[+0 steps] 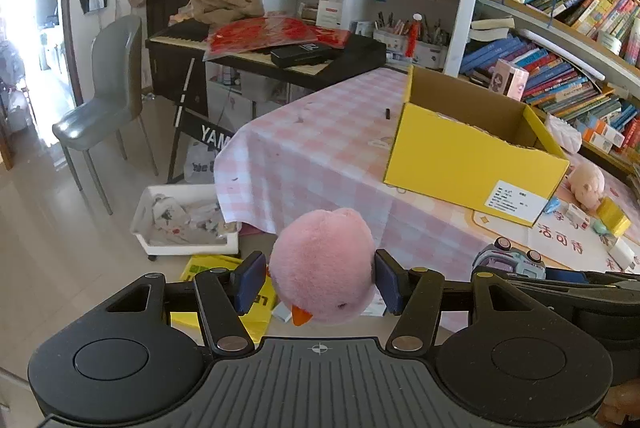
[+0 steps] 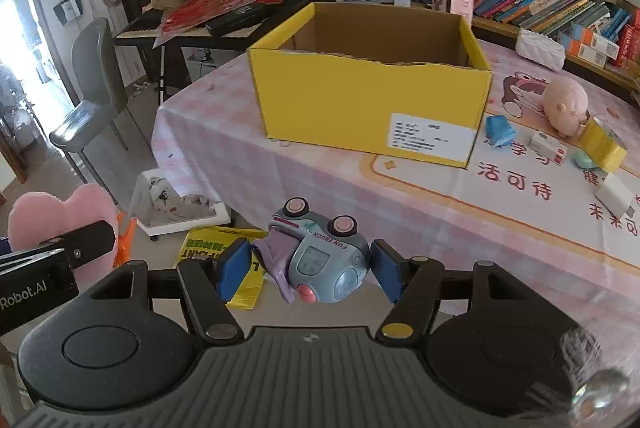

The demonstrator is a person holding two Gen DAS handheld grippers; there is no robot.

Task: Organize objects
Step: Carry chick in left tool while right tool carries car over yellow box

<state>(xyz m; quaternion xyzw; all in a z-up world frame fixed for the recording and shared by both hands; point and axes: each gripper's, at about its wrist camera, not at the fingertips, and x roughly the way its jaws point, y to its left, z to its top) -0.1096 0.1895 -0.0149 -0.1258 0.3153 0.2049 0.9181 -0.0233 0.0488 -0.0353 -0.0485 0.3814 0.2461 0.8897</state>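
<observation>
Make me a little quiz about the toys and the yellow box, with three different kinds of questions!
1. True or false: the left gripper holds a pink plush bird.
2. Which toy is in the right gripper? A) toy truck B) plush pig C) blue packet
3. Fill in: the yellow box stands with its top ____.

Key: 1 true; 2 A; 3 open.

A cardboard box (image 2: 370, 84) stands open on the table (image 2: 320, 180). To its right on the table lie a plush pig (image 2: 565, 104) and several small boxes (image 2: 548, 146). Behind the table stand bookshelves (image 2: 540, 0); to its left a keyboard (image 2: 224, 20) and a chair (image 2: 94, 84). On the floor before the table sits a bin (image 2: 180, 208).
</observation>
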